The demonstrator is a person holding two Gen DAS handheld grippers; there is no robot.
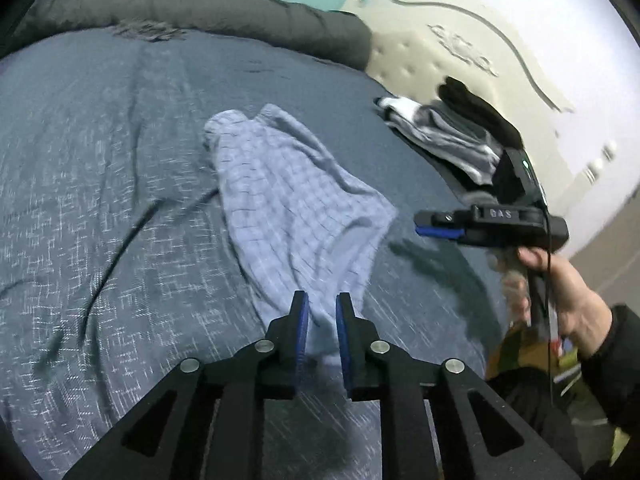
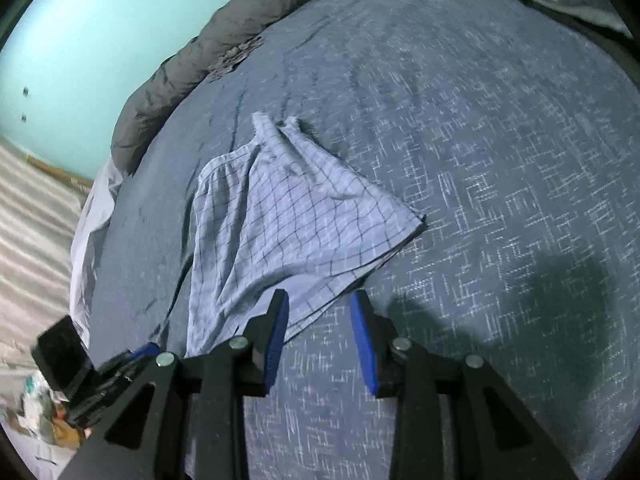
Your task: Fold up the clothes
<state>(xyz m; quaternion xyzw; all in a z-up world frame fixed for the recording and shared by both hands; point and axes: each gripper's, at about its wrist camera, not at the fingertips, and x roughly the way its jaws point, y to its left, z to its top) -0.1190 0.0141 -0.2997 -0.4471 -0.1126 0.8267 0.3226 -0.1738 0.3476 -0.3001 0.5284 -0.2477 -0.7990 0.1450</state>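
A light-blue checked garment (image 2: 280, 216) lies rumpled mid-bed (image 2: 500, 160), partly doubled over. Left claw (image 1: 322, 320) hovers at its near end, jaws apart and empty; right claw (image 2: 320, 316) likewise, at the near hem. Probably mid-fold or repositioning; any next pinch needs one clean edge.

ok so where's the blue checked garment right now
The blue checked garment lies crumpled on the dark bedspread, just ahead of both open grippers, its near edge by the left gripper; the clothes pile sits beyond it to the right.
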